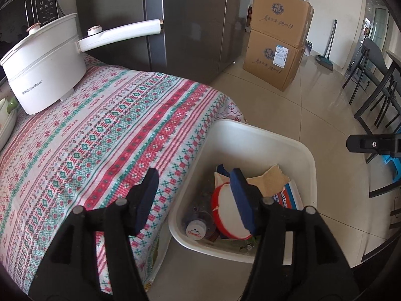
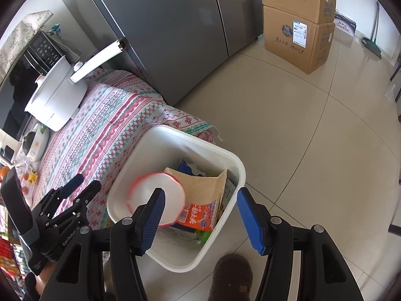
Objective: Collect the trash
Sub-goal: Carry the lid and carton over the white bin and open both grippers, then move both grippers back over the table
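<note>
White plastic bin (image 2: 233, 165) on floor beside patterned tablecloth (image 1: 105, 130) already holds red-rimmed paper bowl (image 2: 160, 195), torn cardboard, wrappers, bottle. Left gripper (image 1: 195, 198) and right gripper (image 2: 200, 220) both spread, pinching nothing. Cloth in view looks cleared of trash; collection seems nearly done.

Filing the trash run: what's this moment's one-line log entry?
left claw: open, empty | right claw: open, empty | paper bowl: in bin

Both wrist views look steeply down from close above. The left one faces the bench's patterned cloth (image 1: 100, 138) and white bin (image 1: 263, 135). The right one sits over the same bin (image 2: 235, 160), with the 2 stacked boxes (image 2: 298, 42) shared beyond.
</note>
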A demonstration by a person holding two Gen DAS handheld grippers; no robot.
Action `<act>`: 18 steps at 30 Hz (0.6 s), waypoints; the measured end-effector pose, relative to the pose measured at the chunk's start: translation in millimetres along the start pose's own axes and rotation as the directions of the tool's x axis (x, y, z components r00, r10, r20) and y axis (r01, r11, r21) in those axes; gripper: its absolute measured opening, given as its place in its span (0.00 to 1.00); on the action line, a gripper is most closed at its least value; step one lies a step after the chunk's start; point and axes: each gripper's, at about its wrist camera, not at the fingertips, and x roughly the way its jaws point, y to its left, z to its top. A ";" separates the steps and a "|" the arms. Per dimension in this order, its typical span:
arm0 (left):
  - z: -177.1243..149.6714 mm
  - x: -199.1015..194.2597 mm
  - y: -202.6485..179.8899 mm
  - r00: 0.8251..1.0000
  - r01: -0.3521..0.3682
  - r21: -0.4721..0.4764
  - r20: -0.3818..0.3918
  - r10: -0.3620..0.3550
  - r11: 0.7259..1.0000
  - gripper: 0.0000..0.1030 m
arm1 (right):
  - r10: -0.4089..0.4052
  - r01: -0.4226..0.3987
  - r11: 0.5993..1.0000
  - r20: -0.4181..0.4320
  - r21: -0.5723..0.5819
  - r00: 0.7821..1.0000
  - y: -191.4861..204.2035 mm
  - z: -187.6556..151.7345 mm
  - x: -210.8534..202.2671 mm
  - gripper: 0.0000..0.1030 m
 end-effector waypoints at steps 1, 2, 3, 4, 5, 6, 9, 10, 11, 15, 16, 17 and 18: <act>0.2 -0.9 2.7 1.000 -0.009 0.000 -0.003 0.009 1.000 0.59 | 0.000 0.000 1.000 0.001 0.000 1.000 0.1 0.6 0.1 0.60; 0.2 -1.8 6.4 1.000 -0.017 -0.006 -0.004 0.017 1.000 0.60 | 0.000 0.000 1.000 0.001 0.000 1.000 0.7 0.8 0.0 0.60; -0.4 -2.7 10.3 1.000 -0.023 -0.015 -0.006 0.023 1.000 0.62 | 0.001 -0.001 1.000 0.002 0.000 1.000 1.8 0.9 -0.1 0.60; -1.3 -3.2 14.7 1.000 -0.029 -0.026 -0.009 0.029 0.999 0.65 | 0.004 -0.004 1.000 0.003 0.000 1.000 2.7 1.3 -0.2 0.60; -2.0 -4.5 19.5 0.999 -0.035 -0.035 -0.011 0.035 0.999 0.66 | 0.006 -0.006 1.000 0.003 -0.001 1.000 4.4 1.6 -0.5 0.60; -3.4 -6.1 23.7 0.999 -0.045 -0.043 -0.014 0.045 0.998 0.67 | 0.010 -0.010 1.000 0.004 -0.003 1.000 6.3 1.9 -0.7 0.60; -7.0 -13.1 38.4 0.997 -0.080 -0.065 -0.019 0.079 0.995 0.70 | 0.028 -0.028 1.000 0.010 -0.009 1.000 14.0 3.2 -2.9 0.60; -8.4 -16.9 43.7 0.996 -0.092 -0.075 -0.019 0.090 0.993 0.71 | 0.035 -0.035 0.999 0.013 -0.014 0.999 17.7 3.9 -3.4 0.61; -9.6 -20.8 50.4 0.995 -0.103 -0.087 -0.018 0.102 0.991 0.73 | 0.039 -0.039 0.999 0.016 -0.021 0.999 22.0 4.7 -3.5 0.62; -15.8 -38.9 80.3 0.989 -0.148 -0.141 -0.013 0.148 0.979 0.78 | 0.061 -0.060 0.997 0.017 -0.041 0.998 44.7 7.6 -0.5 0.64; -17.9 -43.7 89.0 0.986 -0.164 -0.154 -0.012 0.164 0.974 0.80 | 0.071 -0.070 0.996 0.015 -0.047 0.997 52.0 8.6 0.8 0.64; -20.1 -48.4 97.6 0.984 -0.179 -0.168 -0.011 0.180 0.969 0.80 | 0.081 -0.081 0.995 0.015 -0.056 0.997 60.4 9.1 1.6 0.65; -21.9 -52.8 106.2 0.981 -0.194 -0.182 -0.013 0.194 0.964 0.80 | 0.091 -0.090 0.994 0.015 -0.067 0.996 69.1 9.2 2.2 0.65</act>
